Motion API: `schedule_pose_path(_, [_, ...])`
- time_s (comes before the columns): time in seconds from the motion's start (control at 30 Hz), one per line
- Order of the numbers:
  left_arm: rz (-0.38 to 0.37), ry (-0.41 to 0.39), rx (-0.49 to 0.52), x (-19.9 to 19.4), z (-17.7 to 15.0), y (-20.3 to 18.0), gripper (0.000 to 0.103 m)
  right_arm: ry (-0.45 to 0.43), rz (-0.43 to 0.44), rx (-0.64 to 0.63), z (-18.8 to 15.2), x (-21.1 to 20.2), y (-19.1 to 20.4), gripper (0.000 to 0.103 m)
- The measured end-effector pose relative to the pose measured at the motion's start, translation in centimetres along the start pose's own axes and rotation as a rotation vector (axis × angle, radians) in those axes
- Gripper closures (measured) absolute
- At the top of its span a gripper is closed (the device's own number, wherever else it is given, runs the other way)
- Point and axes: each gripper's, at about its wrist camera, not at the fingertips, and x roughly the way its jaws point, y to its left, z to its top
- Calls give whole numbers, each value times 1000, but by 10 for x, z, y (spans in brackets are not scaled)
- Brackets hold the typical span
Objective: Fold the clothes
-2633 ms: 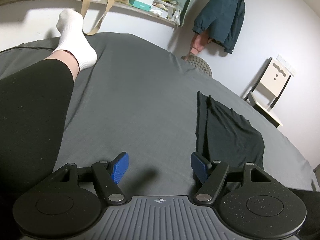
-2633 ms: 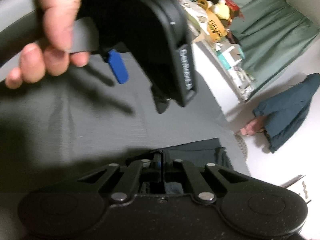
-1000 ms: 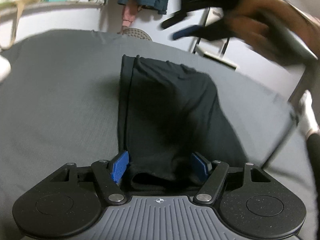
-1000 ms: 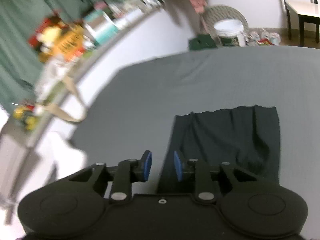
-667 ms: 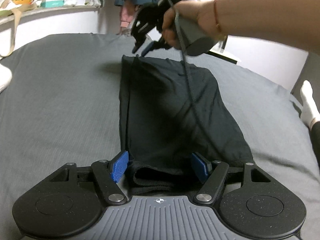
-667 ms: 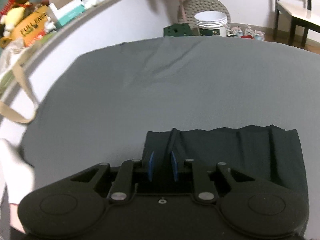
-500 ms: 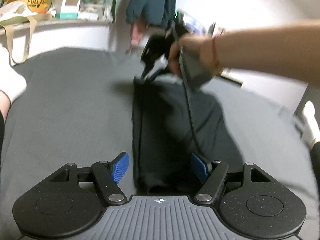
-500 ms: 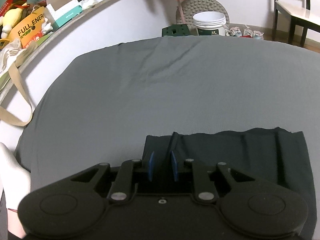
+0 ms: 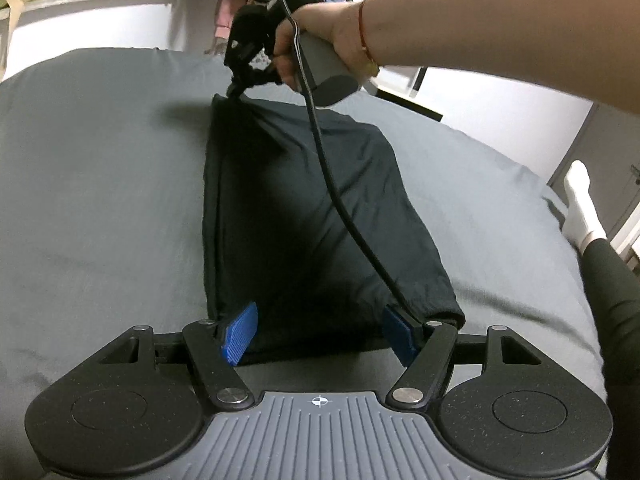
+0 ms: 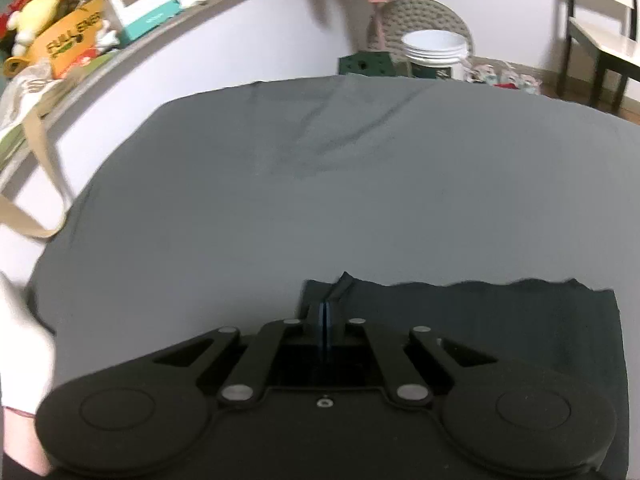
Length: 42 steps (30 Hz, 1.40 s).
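Observation:
A black garment (image 9: 304, 216) lies lengthwise on the grey bed sheet (image 9: 100, 208), folded into a long strip. My left gripper (image 9: 320, 334) is open, its blue pads (image 9: 239, 338) straddling the near end of the garment. At the far end, a person's hand holds my right gripper (image 9: 236, 90), which pinches the garment's far left corner and lifts it slightly. In the right wrist view the right gripper (image 10: 325, 322) is shut on that corner of the black garment (image 10: 480, 320).
A person's leg in black with a white sock (image 9: 582, 204) rests at the bed's right edge. A cluttered shelf (image 10: 120, 32) runs along the wall. A white bucket (image 10: 434, 50) and a chair (image 10: 600, 40) stand on the floor beyond the bed.
The right gripper reached the garment's far corner and closed on it, raising it a little. The left gripper moved to the near end and stayed open.

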Motion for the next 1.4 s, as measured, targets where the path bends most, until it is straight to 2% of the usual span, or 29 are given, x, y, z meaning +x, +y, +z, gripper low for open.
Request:
schedule_pose_path(0.2, [27, 2, 41, 5, -2, -7, 34, 14, -18, -26, 4, 6, 10, 101])
schedule_pose_path(0.27, [25, 0, 32, 9, 0, -6, 33, 32, -24, -19, 3, 13, 9, 98])
schedule_pose_path(0.3, [23, -1, 26, 12, 1, -5, 33, 46, -18, -9, 2, 16, 9, 92])
schedule_pose_path(0.33, [22, -2, 25, 13, 2, -4, 33, 33, -4, 4, 2, 15, 8, 78])
schedule_pose_path(0.4, [19, -5, 24, 16, 4, -4, 33, -7, 43, 23, 1, 10, 5, 60])
schedule_pose_path(0.47, [17, -6, 20, 16, 5, -3, 33, -43, 80, 13, 3, -3, 1, 60])
schedule_pose_path(0.57, [12, -6, 14, 16, 6, 0, 33, -70, 109, -11, 3, -29, -15, 52])
schedule_pose_path(0.63, [12, -4, 14, 15, 6, 0, 33, -86, 122, -23, 1, -48, -29, 51])
schedule_pose_path(0.8, [28, 0, 39, 17, 5, -4, 33, -63, 135, 67, -27, -83, -104, 51])
schedule_pose_path(0.87, [38, 2, 47, 18, 5, -6, 33, -77, 110, 143, -35, -88, -133, 51])
schedule_pose_path(0.93, [42, 1, 45, 19, 5, -6, 33, -112, 123, 253, -37, -88, -156, 51])
schedule_pose_path(1.03, [45, 0, 43, 21, 5, -6, 33, -125, 135, 352, -34, -75, -169, 51])
schedule_pose_path(1.1, [45, -2, 44, 22, 5, -5, 33, -103, 58, 324, -28, -63, -168, 54])
schedule_pose_path(1.17, [45, -3, 46, 22, 5, -5, 33, -113, 13, 282, -22, -51, -162, 68])
schedule_pose_path(1.23, [42, -4, 44, 23, 6, -4, 33, -127, 0, 252, -15, -41, -158, 90])
schedule_pose_path(1.27, [39, -4, 41, 23, 6, -3, 33, -130, -13, 242, -12, -38, -155, 94])
schedule_pose_path(1.4, [31, -4, 33, 23, 6, -1, 33, -180, -51, 157, 3, -33, -143, 97])
